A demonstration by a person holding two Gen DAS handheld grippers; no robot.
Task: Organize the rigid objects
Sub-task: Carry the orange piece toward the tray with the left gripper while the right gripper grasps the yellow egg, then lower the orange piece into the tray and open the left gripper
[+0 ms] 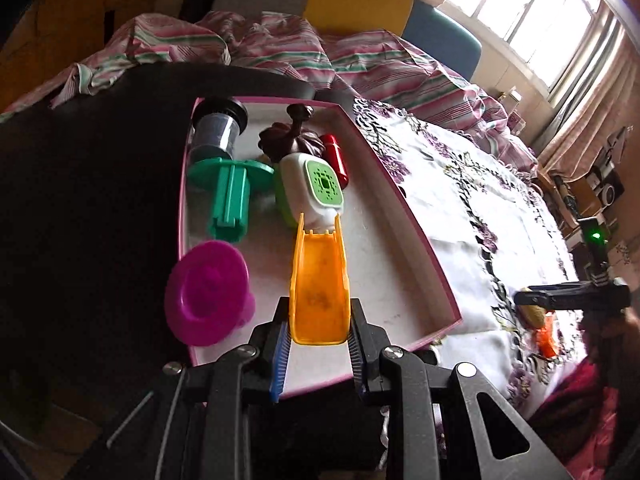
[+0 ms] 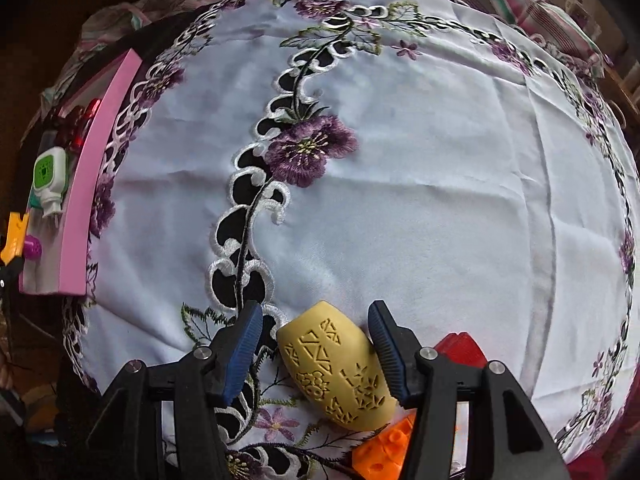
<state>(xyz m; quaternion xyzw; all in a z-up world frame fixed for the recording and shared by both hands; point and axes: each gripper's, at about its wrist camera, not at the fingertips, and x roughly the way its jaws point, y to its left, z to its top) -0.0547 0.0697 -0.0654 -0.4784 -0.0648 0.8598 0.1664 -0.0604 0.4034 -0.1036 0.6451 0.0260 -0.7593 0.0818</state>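
Left wrist view: left gripper (image 1: 319,334) reaching in from 6 o'clock, fingers pointing toward 12, clamped on the near end of an orange-yellow plastic chute (image 1: 319,284), blue pads (image 1: 280,354) pressed to both its side walls. Held over the pink-rimmed tray (image 1: 404,216), far notched end touching or just overlapping a white bottle with a green grille face (image 1: 314,186). At 9 o'clock of the chute, a magenta cup-like piece (image 1: 206,304) at the tray's near left edge. Toward 11 o'clock, a green flanged spindle (image 1: 230,188), and beyond it a clear tube with a black cap (image 1: 219,126). Toward 12 o'clock, a dark brown ornament (image 1: 290,138) and a red capsule (image 1: 335,156) just beside it. At 3 o'clock, well apart, the right gripper (image 1: 532,298) seen side-on above the embroidered white cloth (image 1: 472,216).

Right wrist view: right gripper (image 2: 316,340) entering from 6 o'clock, jaws spread apart, straddling a pale yellow oval piece with cut-out patterns (image 2: 336,368); right pad against or just beside it, left pad clear of it. Yellow piece lying on the cloth (image 2: 420,184), tilted, rounded end toward 11 o'clock. At its 5 o'clock, an orange block (image 2: 384,448) touching it; at 3 o'clock, a red piece (image 2: 460,350) partly hidden behind the right finger. At 9 o'clock, far off, the tray (image 2: 94,184) with the white-green bottle (image 2: 50,178) inside.
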